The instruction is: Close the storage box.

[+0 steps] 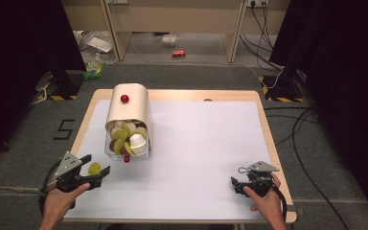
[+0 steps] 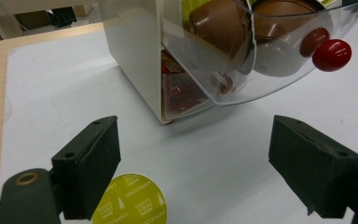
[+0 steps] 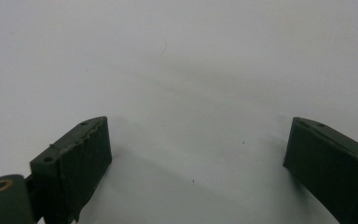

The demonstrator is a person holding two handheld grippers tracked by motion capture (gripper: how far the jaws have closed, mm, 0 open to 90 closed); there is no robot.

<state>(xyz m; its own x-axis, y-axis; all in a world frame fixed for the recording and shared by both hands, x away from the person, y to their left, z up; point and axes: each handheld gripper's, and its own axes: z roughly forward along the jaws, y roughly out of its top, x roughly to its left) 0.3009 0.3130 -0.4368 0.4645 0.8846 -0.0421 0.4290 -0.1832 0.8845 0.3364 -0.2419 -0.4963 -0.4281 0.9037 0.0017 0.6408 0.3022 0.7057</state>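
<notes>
left gripper [image 1: 97, 168] jaws spread wide, holding nothing | yellow-green capsule [image 1: 94, 168] round, flat foil lid up, lies on white mat [image 1: 201, 143] between the jaws, nearer the left one | cream dispenser [image 1: 128, 115] at capsule's 1 o'clock, clear door with red knob [image 1: 126, 159], holds green, brown, white capsules | right gripper [image 1: 234, 184] at 3 o'clock, jaws wide, empty

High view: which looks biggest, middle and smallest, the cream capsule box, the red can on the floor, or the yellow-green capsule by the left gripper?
1. Cream capsule box, clearly the largest.
2. and 3. Yellow-green capsule and red can look about alike; the can lies much farther off, so I won't rank them.
</notes>
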